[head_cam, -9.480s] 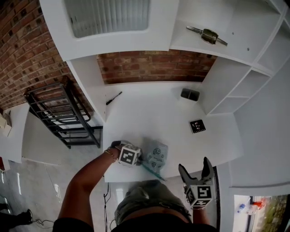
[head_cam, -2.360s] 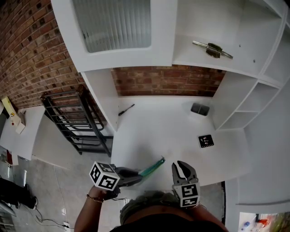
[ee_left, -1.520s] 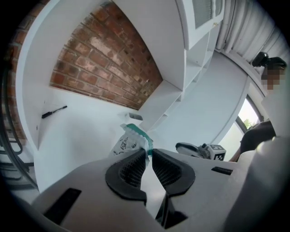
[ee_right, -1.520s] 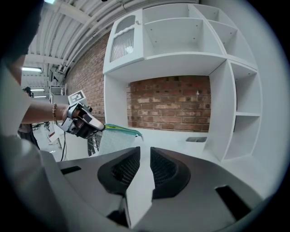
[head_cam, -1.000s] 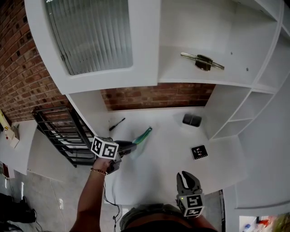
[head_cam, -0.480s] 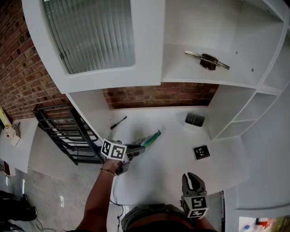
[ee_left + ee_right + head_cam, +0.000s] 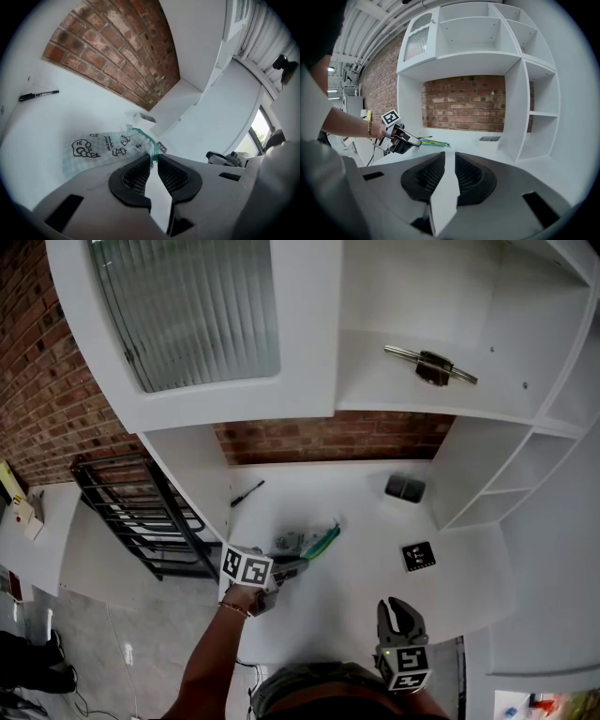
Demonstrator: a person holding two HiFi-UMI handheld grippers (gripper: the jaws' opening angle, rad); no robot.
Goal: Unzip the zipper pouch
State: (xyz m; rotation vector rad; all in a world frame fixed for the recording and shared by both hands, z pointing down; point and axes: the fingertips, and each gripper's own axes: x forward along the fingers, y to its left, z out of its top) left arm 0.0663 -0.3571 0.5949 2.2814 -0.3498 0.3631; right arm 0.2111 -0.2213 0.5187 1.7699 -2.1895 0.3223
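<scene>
Left tool (image 7: 153, 158) pinches the checked zipper pouch (image 7: 101, 144) by its teal edge at the desk (image 7: 42, 122) — right tool (image 7: 450, 155) pressed together, empty.

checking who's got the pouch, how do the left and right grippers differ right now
The left gripper grips a corner of the zipper pouch; the right gripper holds nothing. The left one reaches out over the desk; the right one hangs by its near edge. Both have their jaws together.
</scene>
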